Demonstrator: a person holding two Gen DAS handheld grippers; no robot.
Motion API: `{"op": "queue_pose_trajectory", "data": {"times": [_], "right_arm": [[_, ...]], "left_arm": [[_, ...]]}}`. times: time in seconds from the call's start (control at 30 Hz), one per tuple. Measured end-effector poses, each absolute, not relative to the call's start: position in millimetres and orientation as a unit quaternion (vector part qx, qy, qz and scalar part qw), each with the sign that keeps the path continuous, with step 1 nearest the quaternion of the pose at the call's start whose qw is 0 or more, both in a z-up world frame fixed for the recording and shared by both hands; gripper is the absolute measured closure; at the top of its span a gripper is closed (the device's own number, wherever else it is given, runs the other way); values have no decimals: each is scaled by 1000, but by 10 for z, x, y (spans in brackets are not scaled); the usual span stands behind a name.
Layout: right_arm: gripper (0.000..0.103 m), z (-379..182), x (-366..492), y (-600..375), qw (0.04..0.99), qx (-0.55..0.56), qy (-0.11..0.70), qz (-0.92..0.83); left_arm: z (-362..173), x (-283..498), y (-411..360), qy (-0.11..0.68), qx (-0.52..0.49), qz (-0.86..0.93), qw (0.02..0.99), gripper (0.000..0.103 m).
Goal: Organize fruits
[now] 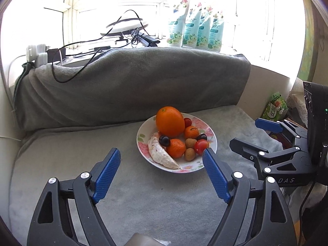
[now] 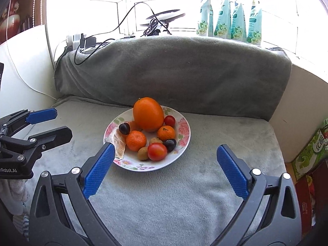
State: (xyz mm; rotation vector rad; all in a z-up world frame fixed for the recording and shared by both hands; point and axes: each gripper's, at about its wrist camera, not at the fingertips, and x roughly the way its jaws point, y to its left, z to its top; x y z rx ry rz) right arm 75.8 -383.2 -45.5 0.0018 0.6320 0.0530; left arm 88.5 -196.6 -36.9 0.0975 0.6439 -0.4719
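Note:
A floral plate [image 1: 143,132] [image 2: 181,146] sits on the grey blanket, holding a large orange [image 1: 170,121] [image 2: 148,114], two mandarins [image 1: 175,148] [image 2: 136,140], a red tomato [image 1: 201,146] [image 2: 157,151], dark grapes [image 1: 164,140], small brown longans [image 1: 189,154] and a pale peeled citrus wedge [image 1: 162,155] [image 2: 119,143]. My left gripper [image 1: 160,151] [image 2: 62,121] is open just short of the plate's near left side, nothing between its pads. My right gripper [image 2: 165,146] [image 1: 246,132] stands wide open in front of the plate, holding nothing.
A grey blanket-covered cushion [image 1: 131,86] rises behind the plate. Several refill pouches [image 1: 194,30] and tangled cables [image 1: 135,34] sit on the windowsill. A green carton [image 2: 309,153] and boxes stand at the right edge of the seat.

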Motion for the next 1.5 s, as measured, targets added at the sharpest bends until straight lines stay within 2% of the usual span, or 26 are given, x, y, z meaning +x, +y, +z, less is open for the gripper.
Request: {"op": "queue_pose_trajectory", "data": {"times": [1.5], "right_arm": [[1, -422, 644, -3692, 950, -2, 310, 22]], "left_arm": [[-295, 692, -1770, 315, 38, -212, 924, 18]]}}
